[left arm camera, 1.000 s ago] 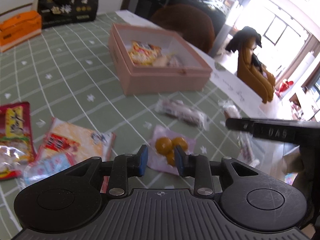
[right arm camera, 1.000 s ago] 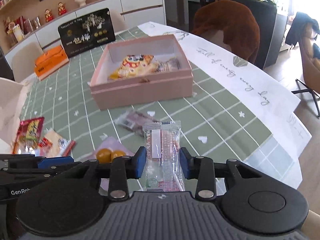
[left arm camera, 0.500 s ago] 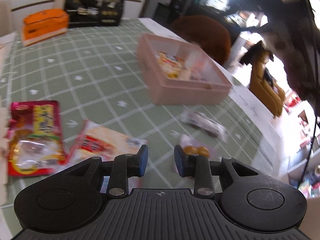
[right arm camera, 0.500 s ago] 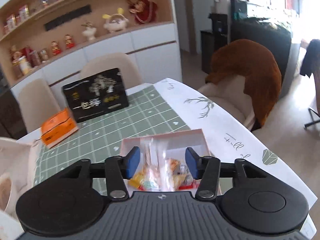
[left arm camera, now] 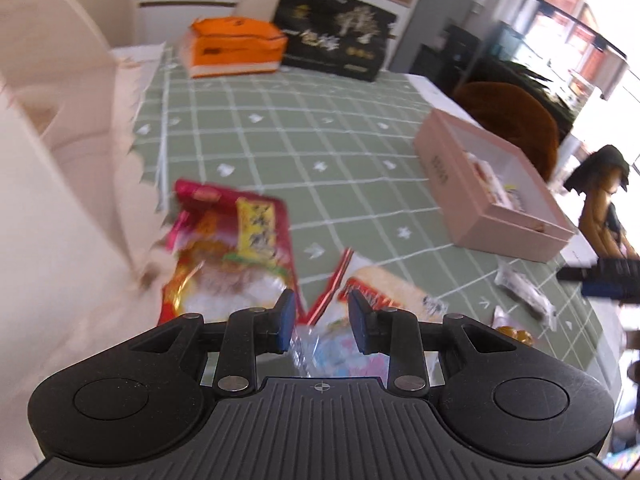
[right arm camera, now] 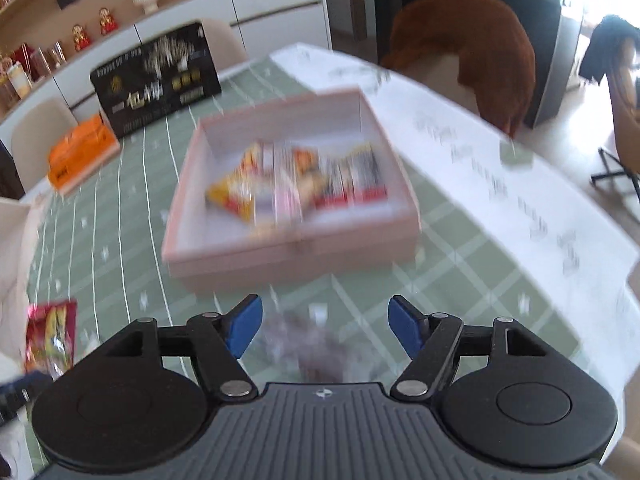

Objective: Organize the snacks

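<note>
Risk: your right tongs (right arm camera: 325, 330), opening and empty, could miss the blurred purple packet (right arm camera: 316, 354); left tongs (left arm camera: 321, 322) hang unclenched over a clear wrapper (left arm camera: 340, 354).

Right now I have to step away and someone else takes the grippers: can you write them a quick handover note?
Left gripper: part open, empty, over a clear blue-and-pink packet.
Right gripper: jaws opening, nothing gripped; a purple wrapped snack lies below.
Done: several packets lie in the pink box.
Left on the green tablecloth: red snack bag, white-and-red packet, yellow-ball packet.
</note>
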Available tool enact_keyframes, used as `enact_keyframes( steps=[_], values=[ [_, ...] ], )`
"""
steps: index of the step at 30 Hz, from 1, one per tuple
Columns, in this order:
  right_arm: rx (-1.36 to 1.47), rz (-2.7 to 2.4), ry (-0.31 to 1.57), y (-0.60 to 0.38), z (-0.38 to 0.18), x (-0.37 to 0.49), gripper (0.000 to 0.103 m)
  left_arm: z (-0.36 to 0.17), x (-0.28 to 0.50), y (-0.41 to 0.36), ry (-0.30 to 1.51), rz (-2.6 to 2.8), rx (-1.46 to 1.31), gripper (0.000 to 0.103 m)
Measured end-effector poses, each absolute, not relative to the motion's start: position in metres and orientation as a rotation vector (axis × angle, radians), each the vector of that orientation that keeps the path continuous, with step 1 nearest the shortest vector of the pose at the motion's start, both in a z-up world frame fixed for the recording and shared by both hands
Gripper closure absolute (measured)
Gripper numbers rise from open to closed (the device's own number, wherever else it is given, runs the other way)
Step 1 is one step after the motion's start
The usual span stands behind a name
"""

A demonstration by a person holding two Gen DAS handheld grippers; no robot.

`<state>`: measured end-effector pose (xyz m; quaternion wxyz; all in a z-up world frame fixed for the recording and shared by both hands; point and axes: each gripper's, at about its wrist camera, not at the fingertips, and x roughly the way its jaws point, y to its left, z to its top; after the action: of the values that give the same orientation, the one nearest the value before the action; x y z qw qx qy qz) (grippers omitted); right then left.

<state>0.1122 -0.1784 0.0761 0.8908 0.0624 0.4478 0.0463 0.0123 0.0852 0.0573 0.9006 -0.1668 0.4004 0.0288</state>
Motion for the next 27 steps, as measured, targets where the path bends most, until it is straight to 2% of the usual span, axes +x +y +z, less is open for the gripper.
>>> enact_keyframes(
  steps=[5,6,11,19,27],
  values=[
    [0.166,0.134,0.941,-0.179,0.062,0.064,0.033,0.045,-0.003,0.061,0.826,0.008,-0.376,0.069],
    [0.172,0.144,0.942,-0.178,0.06,0.053,0.033,0.043,-0.003,0.055,0.832,-0.024,-0.382,0.065],
    [0.157,0.189,0.972,-0.164,0.046,0.013,0.032,0.032,0.013,0.038,0.942,-0.238,-0.486,0.065],
    [0.064,0.19,0.978,-0.145,0.037,-0.014,0.031,0.073,-0.015,0.083,0.852,-0.064,-0.345,0.065],
    [0.097,0.192,0.984,-0.145,0.031,-0.016,0.03,0.048,-0.052,0.104,0.97,0.048,-0.459,0.064]
  ],
)
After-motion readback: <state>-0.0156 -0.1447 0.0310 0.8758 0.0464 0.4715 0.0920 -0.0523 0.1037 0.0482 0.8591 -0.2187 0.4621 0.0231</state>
